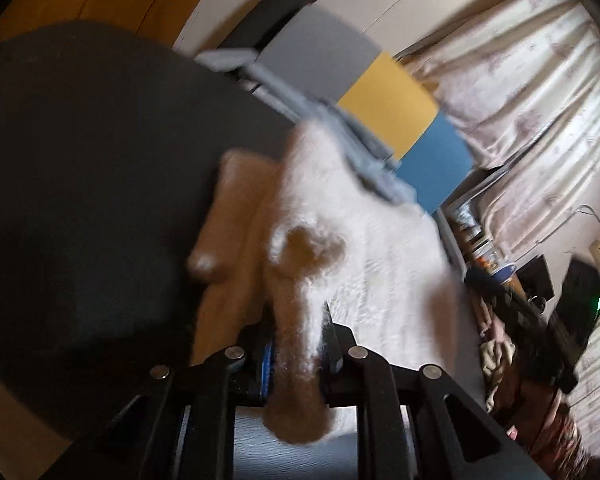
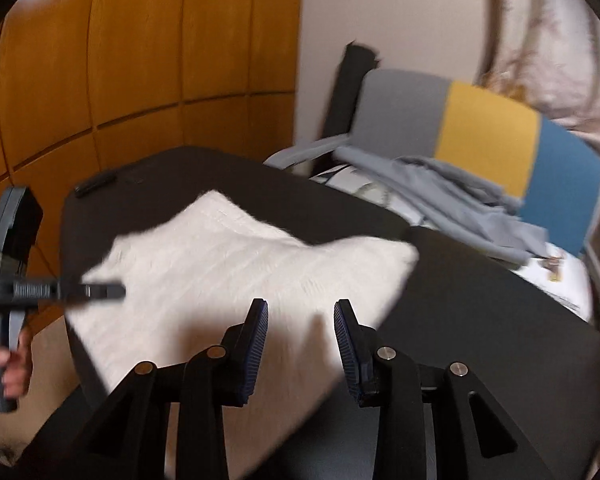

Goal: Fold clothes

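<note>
A fluffy white and tan garment (image 1: pixel 340 240) lies on the dark table (image 1: pixel 80 160). My left gripper (image 1: pixel 296 344) is shut on a bunched tan and white edge of it, which hangs out between the jaws. In the right wrist view the white garment (image 2: pixel 228 264) lies spread on the dark table (image 2: pixel 480 320). My right gripper (image 2: pixel 300 320) is open and empty just above the garment's near edge. My left gripper (image 2: pixel 112 291) shows at the garment's left edge, held by a hand (image 2: pixel 4 360).
A chair with a grey, yellow and blue back (image 2: pixel 480 128) stands behind the table with a grey garment (image 2: pixel 460 200) draped on its seat. A small dark object (image 2: pixel 96 184) lies at the table's far left corner. Wooden wall panels (image 2: pixel 140 60) are on the left, curtains (image 1: pixel 540 100) on the right.
</note>
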Tool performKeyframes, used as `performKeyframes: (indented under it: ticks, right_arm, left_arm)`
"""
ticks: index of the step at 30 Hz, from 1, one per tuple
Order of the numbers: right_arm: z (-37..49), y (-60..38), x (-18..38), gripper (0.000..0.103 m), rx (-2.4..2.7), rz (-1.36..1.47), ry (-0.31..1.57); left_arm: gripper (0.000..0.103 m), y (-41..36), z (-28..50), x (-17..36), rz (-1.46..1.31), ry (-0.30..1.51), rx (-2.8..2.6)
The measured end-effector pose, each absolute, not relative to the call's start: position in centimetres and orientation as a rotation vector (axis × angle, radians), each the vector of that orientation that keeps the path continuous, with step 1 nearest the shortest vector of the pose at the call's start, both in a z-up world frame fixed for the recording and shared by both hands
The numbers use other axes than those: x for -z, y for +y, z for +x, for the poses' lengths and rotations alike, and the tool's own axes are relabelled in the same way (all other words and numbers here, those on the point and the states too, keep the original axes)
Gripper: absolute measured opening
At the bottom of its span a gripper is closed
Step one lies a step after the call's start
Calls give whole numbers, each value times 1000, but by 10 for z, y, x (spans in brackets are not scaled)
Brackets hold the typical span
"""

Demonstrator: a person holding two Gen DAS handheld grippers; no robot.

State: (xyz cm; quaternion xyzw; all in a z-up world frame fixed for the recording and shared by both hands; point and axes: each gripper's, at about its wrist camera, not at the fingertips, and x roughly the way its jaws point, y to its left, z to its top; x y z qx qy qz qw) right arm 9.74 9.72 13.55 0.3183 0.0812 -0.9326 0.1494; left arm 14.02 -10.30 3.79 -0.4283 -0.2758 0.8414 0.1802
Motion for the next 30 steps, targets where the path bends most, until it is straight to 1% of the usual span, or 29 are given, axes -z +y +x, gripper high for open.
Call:
performKeyframes:
  ticks: [3,4,8,11,13,15,16,17,20,22,25,27,30]
  right_arm:
    - [66,79,-123,35,2588,988,237]
    - [63,73,-118,38,2575,1014,243]
    - [35,48,-91,38,2562,1187,314]
    - [32,33,-83,38,2586,1178,411]
    - [31,26,-80,38,2600,1164,472]
    - [35,31,-82,38,2614,1137,450]
    - [36,36,-84,38,2615,1127,422]
    - [38,41,-89,39,2621,1110,388]
    - [54,67,-117,40,2679,995,224]
    - [71,86,-131,40,2676,954,55]
    - [86,95,-130,40,2665,990,44]
    - [96,91,-125,40,2641,1000,70]
    - [111,83,-115,40,2613,1013,119]
  left_arm:
    - [21,-114,141,-25,-1229,-848,-2350]
    - [21,-115,140,-24,-1224,-851,-2349]
    - [21,-111,142,-28,-1214,-755,-2398]
    - [21,-109,138,-28,-1212,-794,-2402]
    - [21,-118,142,-39,-1206,-827,-2425]
    - [20,-126,149,-57,-1158,-808,-2506]
    - [15,-130,153,-65,-1133,-798,-2546]
    - [15,-135,157,-74,-1107,-788,-2587]
    - [18,-105,142,-88,-1096,-615,-2584]
    - [18,-83,131,-97,-1090,-494,-2571]
    - [18,-50,114,-110,-1077,-315,-2543]
    - [18,-28,103,-119,-1067,-199,-2520]
    - [18,-4,88,-97,-1141,-39,-2484]
